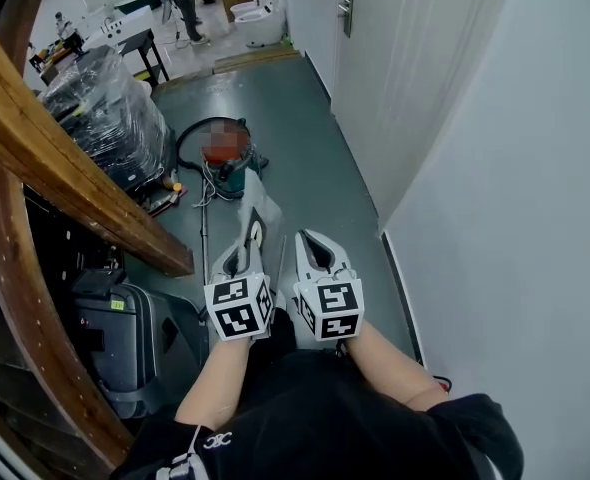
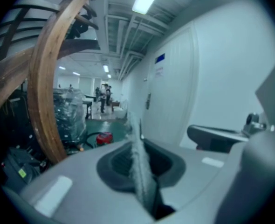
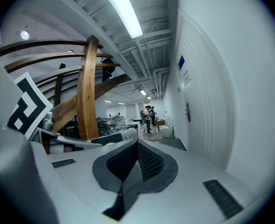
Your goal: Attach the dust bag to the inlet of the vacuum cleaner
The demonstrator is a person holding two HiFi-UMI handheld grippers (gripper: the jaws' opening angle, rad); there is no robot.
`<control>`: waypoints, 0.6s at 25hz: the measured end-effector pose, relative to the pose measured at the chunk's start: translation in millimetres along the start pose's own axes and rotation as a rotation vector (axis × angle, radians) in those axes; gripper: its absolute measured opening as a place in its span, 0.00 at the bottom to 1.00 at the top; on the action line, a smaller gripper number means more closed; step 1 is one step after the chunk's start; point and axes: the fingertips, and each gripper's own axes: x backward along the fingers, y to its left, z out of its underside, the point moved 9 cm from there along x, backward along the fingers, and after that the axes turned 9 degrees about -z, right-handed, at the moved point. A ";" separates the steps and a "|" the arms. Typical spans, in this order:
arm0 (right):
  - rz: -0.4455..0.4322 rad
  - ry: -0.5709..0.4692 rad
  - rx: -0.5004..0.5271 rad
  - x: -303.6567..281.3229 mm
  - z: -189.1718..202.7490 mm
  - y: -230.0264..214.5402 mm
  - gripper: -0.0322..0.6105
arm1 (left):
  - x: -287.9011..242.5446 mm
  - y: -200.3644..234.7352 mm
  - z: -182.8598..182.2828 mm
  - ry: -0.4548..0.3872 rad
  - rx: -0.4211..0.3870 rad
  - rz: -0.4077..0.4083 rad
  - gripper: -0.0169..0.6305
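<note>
The vacuum cleaner (image 1: 227, 156), red on top with a teal base and a black hose looped round it, stands on the green floor some way ahead. It shows small and red in the left gripper view (image 2: 103, 137). My left gripper (image 1: 243, 258) is shut on the pale grey dust bag (image 1: 259, 220), which stands up from its jaws. The bag (image 2: 141, 171) appears edge-on as a thin fuzzy sheet between the closed jaws. Beside it, my right gripper (image 1: 315, 242) is shut with nothing in it; its jaws (image 3: 137, 144) meet. Both grippers are held close together, well short of the vacuum.
A curved wooden stair rail (image 1: 70, 193) runs along the left, with a plastic-wrapped load (image 1: 105, 113) and a grey case (image 1: 125, 343) beneath it. A white wall (image 1: 495, 198) and door (image 1: 375, 58) close the right side. A metal wand (image 1: 205, 238) lies on the floor. People stand far off (image 1: 187, 3).
</note>
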 end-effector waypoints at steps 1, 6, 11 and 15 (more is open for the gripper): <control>0.007 -0.004 -0.002 -1.1 0.2 -4.2 0.05 | -4.1 -2.6 -0.2 0.000 -0.004 0.005 0.08; 0.040 -0.003 -0.003 -18.7 3.0 -25.0 0.05 | -35.8 -3.1 -7.5 -0.005 0.006 0.020 0.08; 0.042 -0.010 0.023 -54.2 -9.1 -41.4 0.05 | -71.9 2.9 -25.4 -0.024 0.026 0.029 0.08; 0.034 -0.002 0.034 -96.2 -21.1 -54.8 0.05 | -107.6 14.2 -43.2 -0.027 0.040 0.037 0.08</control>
